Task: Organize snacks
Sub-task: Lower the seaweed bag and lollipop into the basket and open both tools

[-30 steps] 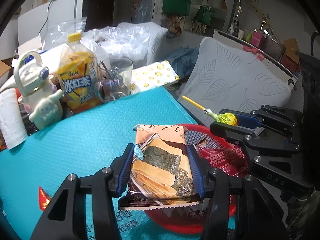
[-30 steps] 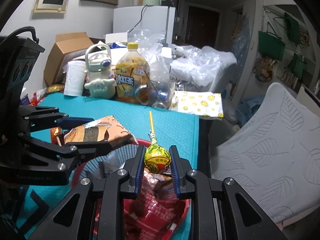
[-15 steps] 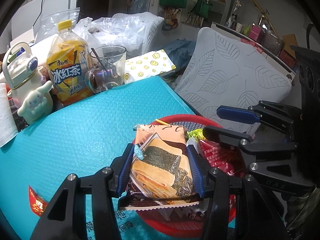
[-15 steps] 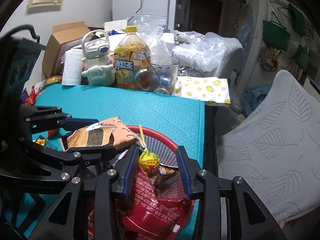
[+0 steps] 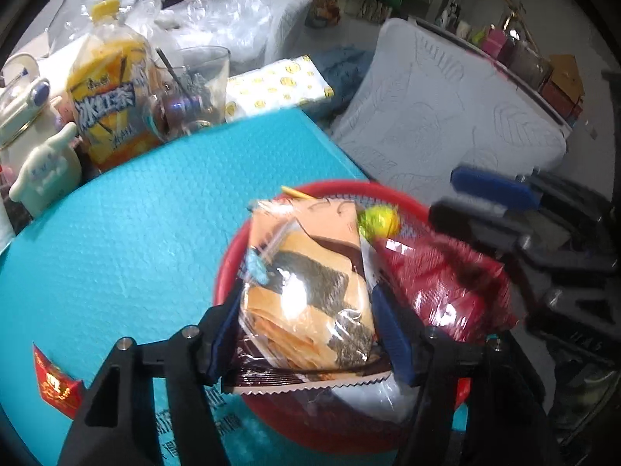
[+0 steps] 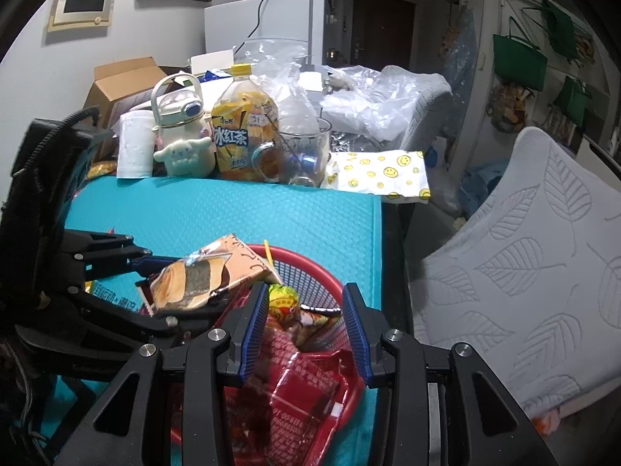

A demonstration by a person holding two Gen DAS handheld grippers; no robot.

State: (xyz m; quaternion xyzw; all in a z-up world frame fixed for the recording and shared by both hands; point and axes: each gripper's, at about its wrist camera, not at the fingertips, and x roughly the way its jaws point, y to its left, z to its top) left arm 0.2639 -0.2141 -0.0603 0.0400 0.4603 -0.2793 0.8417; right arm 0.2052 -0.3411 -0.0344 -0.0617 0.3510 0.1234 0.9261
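My left gripper (image 5: 306, 322) is shut on a seaweed cracker packet (image 5: 306, 283) and holds it over the red mesh basket (image 5: 330, 190); the packet also shows in the right wrist view (image 6: 205, 275). My right gripper (image 6: 306, 326) is open and empty above the basket (image 6: 310, 260). A yellow-green lollipop (image 6: 281, 299) with a yellow stick lies in the basket beside a red snack bag (image 6: 302, 392). The lollipop (image 5: 378, 221) and red bag (image 5: 442, 287) also show in the left wrist view.
The basket sits at the right edge of a teal mat (image 6: 217, 209). At the back stand an iced tea bottle (image 6: 242, 128), a glass mug (image 6: 299, 151), a white character bottle (image 6: 182, 132) and a paper roll (image 6: 134, 143). A red packet (image 5: 56, 384) lies left. A grey cushion (image 6: 543, 240) stands right.
My right gripper opened and let the lollipop drop into the basket, then drew back. My left gripper carried the cracker packet further over the basket.
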